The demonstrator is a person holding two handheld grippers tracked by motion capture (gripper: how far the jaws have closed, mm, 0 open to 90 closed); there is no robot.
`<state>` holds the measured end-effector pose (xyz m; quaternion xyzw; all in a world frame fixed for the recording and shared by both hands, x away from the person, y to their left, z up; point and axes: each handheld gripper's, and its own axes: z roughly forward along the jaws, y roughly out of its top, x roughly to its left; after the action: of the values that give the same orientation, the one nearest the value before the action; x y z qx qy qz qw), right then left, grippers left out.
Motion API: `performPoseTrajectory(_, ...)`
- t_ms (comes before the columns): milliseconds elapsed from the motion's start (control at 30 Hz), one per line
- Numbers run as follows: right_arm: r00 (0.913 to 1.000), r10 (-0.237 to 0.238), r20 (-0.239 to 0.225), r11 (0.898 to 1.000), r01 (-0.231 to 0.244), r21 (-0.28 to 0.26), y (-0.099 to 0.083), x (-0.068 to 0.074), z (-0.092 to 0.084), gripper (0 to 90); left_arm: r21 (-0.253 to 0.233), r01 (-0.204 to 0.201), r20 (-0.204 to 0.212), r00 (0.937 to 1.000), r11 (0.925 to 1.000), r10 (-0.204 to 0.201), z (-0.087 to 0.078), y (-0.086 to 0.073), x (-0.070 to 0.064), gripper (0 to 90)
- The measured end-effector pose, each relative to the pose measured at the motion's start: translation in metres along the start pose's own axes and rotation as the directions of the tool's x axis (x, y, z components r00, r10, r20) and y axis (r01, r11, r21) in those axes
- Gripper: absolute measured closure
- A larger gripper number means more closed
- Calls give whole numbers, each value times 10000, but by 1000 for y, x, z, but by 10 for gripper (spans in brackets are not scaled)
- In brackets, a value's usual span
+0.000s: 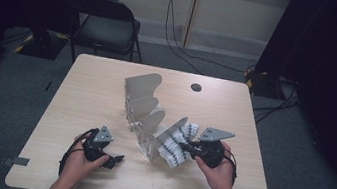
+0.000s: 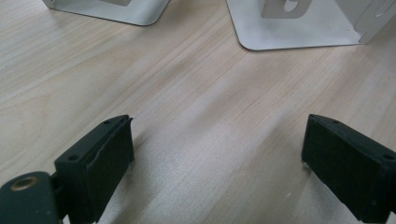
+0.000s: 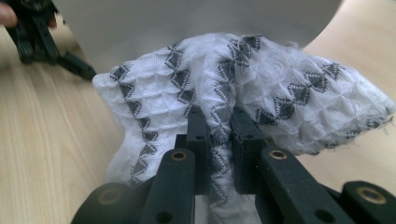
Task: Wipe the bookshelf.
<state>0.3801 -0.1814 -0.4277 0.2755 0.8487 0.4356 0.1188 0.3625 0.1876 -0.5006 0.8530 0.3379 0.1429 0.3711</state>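
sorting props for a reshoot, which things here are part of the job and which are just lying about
Part of the job:
- patterned cloth, pinched in the right gripper
- metal rack beside it
- left gripper, open over the table

Just lying about:
- chair
- wall cables

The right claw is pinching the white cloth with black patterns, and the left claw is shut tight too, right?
Not quite. The left claw is open with nothing between its jaws, as the left gripper view shows. The right claw does pinch the cloth.

Left gripper (image 1: 114, 159) low over table, jaws wide apart, nothing between; right gripper (image 1: 188, 148) pinched on cloth (image 3: 243, 88).
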Motion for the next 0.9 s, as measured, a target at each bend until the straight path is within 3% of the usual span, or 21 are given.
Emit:
performPoseTrajectory(267, 9987, 396, -335, 9956, -366, 860, -35, 11, 37, 807, 76, -85, 10, 10000, 9999, 85, 0, 0, 0, 77)
performPoseTrajectory(467, 9966, 665, -480, 9935, -616, 955, -44, 12, 44, 803, 82, -65, 17, 10000, 9999, 65, 0, 0, 0, 71)
performPoseTrajectory(633, 9985, 400, -370, 9950, -364, 933, -37, 14, 30, 803, 98, -85, 1, 10000, 9999, 85, 0, 1, 0, 68)
performPoseTrajectory(900, 9980, -270, -575, 9981, 238, -562, 12, 32, -26, 803, 133, -38, 22, 10000, 9999, 38, 2, 2, -2, 39)
